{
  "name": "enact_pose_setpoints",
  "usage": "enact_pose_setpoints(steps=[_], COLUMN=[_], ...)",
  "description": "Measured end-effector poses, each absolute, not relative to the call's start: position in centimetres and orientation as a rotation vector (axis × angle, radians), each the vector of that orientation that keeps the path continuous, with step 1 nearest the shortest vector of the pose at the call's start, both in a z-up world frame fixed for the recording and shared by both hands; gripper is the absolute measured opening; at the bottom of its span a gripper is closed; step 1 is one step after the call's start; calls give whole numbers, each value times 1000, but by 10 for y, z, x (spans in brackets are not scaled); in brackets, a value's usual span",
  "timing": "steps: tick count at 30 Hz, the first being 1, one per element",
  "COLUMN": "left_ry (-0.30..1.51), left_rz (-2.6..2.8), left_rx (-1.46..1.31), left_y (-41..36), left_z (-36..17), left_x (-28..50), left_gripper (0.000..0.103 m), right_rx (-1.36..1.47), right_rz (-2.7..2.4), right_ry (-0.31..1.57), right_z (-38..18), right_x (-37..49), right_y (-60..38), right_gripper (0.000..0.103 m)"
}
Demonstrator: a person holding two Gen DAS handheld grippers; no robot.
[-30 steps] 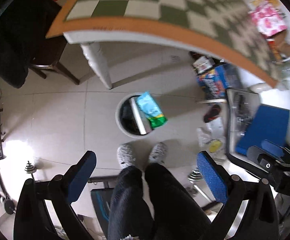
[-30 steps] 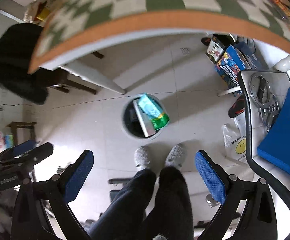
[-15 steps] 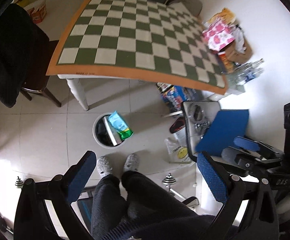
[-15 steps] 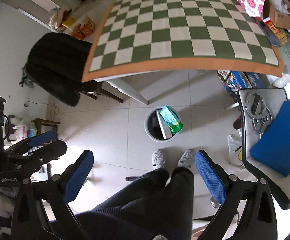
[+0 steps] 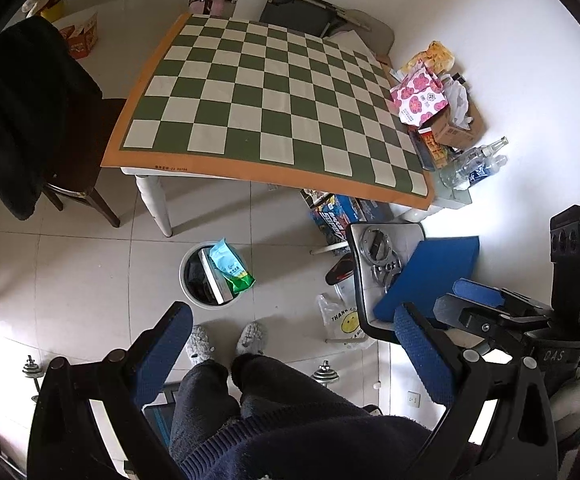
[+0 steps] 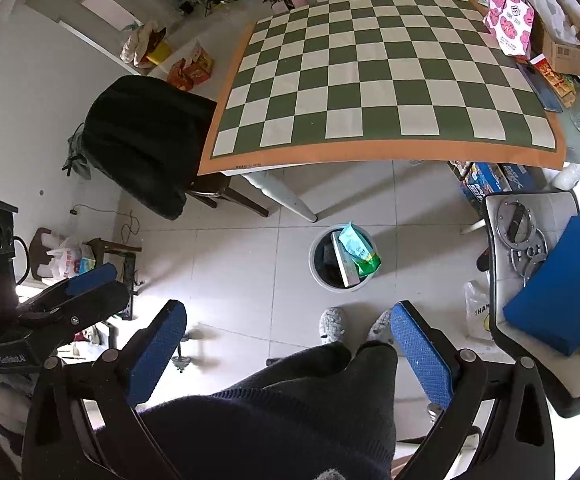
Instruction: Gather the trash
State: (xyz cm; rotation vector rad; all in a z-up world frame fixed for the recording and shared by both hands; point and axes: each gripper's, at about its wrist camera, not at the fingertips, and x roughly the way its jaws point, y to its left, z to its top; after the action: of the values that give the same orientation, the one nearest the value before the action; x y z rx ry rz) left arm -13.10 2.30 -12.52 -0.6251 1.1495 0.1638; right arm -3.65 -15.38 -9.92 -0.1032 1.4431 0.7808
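Note:
A round white trash bin (image 5: 188,268) (image 6: 317,268) stands on the tiled floor near the table leg. A teal and green wrapper (image 5: 230,267) (image 6: 358,251) lies across its rim beside a long flat box (image 5: 214,280). My left gripper (image 5: 290,334) is held high above the floor, open and empty; it also shows at the left of the right wrist view (image 6: 90,280). My right gripper (image 6: 288,332) is open and empty too, seen as well at the right of the left wrist view (image 5: 477,298). A person's legs and grey slippers (image 5: 226,340) are below both.
A table with a green and white checked cloth (image 5: 270,108) (image 6: 377,80) carries a pink flowered bag (image 5: 419,98), cartons and bottles (image 5: 473,166) at its right end. A dark chair with a black coat (image 5: 26,120) stands left. A chair with a blue pad (image 5: 429,276) stands right.
Both grippers have risen well away from the bin, so the whole tabletop has come into view. The wrapper and box stay on the bin. Both grippers remain open.

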Motion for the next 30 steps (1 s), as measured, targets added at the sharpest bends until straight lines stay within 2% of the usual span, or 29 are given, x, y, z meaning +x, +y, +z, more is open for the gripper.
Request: enact_pose_setpoints(steps=[30], left_ry=[1141], left_rz=[176], left_rx=[-628], left_y=[23], left_z=[-115], left_x=[-138], left_gripper=[103], right_rx=[-122], right_rz=[834], right_ry=[1471], right_z=[-93], right_x=[-42], right_y=[-144], right_gripper=[103])
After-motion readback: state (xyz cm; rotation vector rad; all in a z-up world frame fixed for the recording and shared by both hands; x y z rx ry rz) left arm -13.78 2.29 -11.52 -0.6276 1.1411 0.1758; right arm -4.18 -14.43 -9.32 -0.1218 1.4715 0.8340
